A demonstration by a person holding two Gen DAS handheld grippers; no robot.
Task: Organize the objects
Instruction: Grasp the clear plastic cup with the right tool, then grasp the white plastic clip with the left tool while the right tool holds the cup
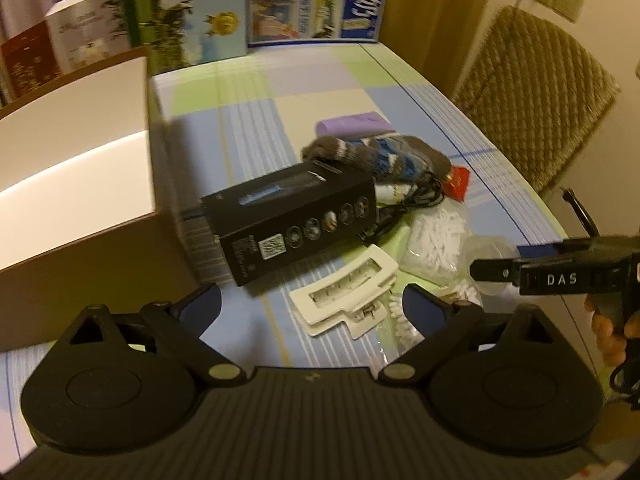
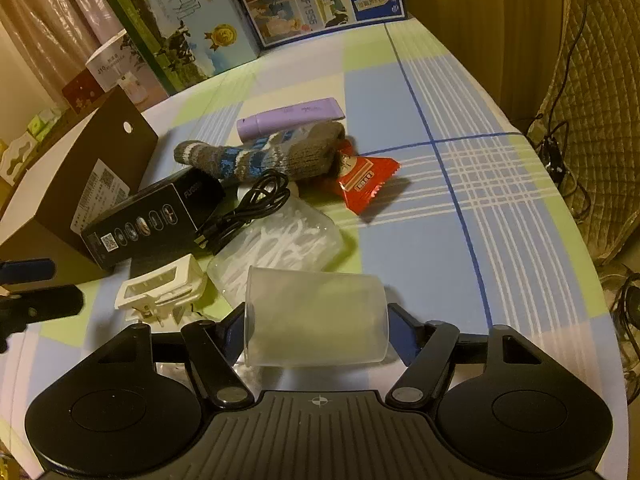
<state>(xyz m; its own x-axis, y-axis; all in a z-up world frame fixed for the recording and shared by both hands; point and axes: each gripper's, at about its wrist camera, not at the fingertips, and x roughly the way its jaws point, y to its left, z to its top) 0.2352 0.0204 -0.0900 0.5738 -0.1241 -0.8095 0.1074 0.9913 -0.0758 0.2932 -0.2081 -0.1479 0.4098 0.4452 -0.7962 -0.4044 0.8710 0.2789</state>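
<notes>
My right gripper [image 2: 316,320] is shut on a clear plastic cup [image 2: 316,316] that lies on its side, one pad at the rim and one at the base. My left gripper [image 1: 312,300] hangs open just above a white hair clip [image 1: 344,292], touching nothing. Behind the clip lies a black product box [image 1: 292,220]. Beyond it are a grey-and-blue striped sock [image 2: 260,156], a purple tube [image 2: 288,116], a red snack packet [image 2: 364,184], a coiled black cable [image 2: 252,208] and a bag of white floss picks [image 2: 288,240]. A finger [image 1: 490,271] of the right gripper shows in the left wrist view.
An open cardboard box [image 1: 76,200] stands at the left on the checked tablecloth [image 2: 460,240]. Milk cartons [image 2: 192,28] and other boxes line the back edge. A quilted chair [image 1: 532,92] stands past the table's right edge, with cables on the floor.
</notes>
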